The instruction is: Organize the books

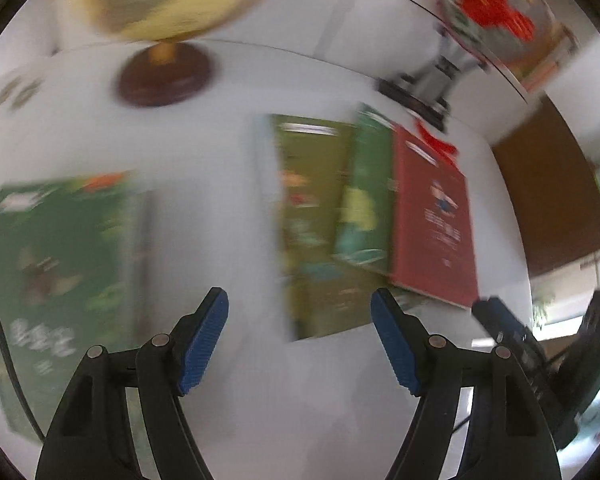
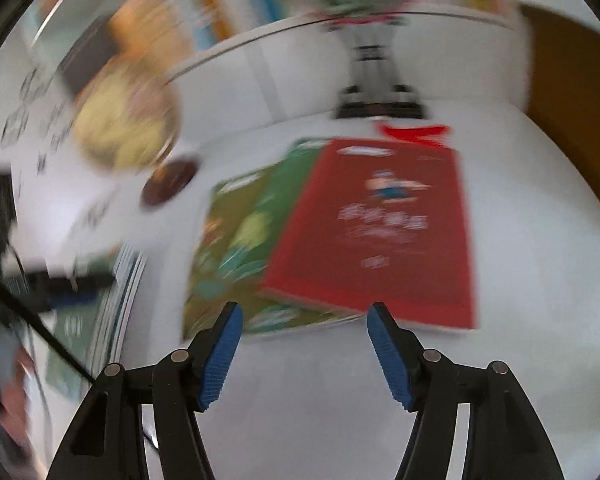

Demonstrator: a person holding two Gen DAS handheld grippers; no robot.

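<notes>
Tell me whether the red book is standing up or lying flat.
Lying flat: the red book rests cover-up on the green books.

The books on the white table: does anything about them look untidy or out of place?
Yes. The red book lies crooked on top of two green books, which fan out from under it instead of lining up. Another green book lies apart from them, to the left. Both grippers are open and empty.

Bright, even daylight; soft shadows only. Heavy motion blur throughout both views, book covers unreadable. Strong fisheye bending, dark vignette at rims.
</notes>
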